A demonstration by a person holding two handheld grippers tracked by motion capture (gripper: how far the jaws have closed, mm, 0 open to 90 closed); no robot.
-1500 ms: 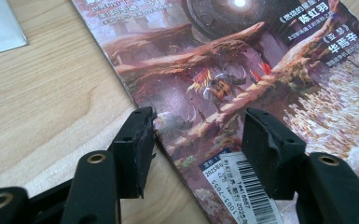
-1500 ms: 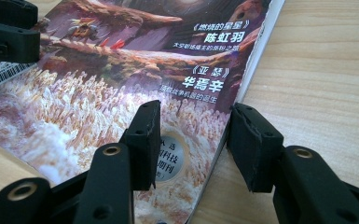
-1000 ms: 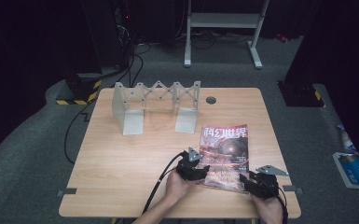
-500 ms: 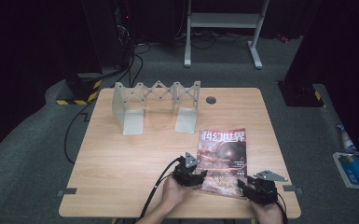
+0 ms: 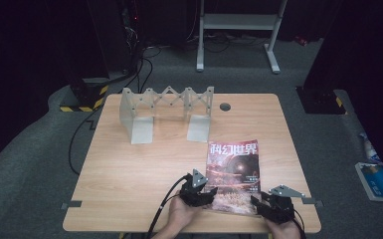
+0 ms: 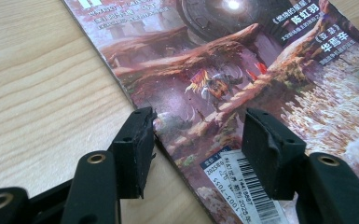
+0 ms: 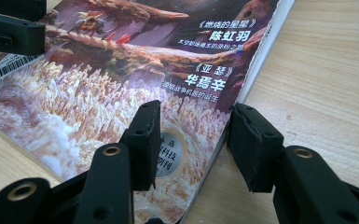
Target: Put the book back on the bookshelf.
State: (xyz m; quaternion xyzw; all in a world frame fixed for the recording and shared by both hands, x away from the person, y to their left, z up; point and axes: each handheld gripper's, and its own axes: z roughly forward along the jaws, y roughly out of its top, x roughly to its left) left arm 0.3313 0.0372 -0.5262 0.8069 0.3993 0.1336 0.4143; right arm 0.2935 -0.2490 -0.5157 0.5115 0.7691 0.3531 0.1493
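Left gripper: jaws apart, straddling the magazine's left edge near its lower left corner. Left pad is over bare table, right pad over the cover beside the barcode sticker. Nothing pinched between them; whether the pads touch the cover, can't tell.

Right gripper: jaws apart too, straddling the magazine's right edge near its lower right corner. Left pad over the cover by a round seal print, right pad over the wood. No grip there either.

High view: left gripper and right gripper sit at the magazine's two near corners, hands coming in from the bottom edge, cables trailing off the front of the table.

Magazine lies flat, cover up, on the right half of the table, close to the near edge, slightly skewed. Grey accordion-style rack stands at the far side of the table, well apart from the magazine. Small round grommet just right of it.
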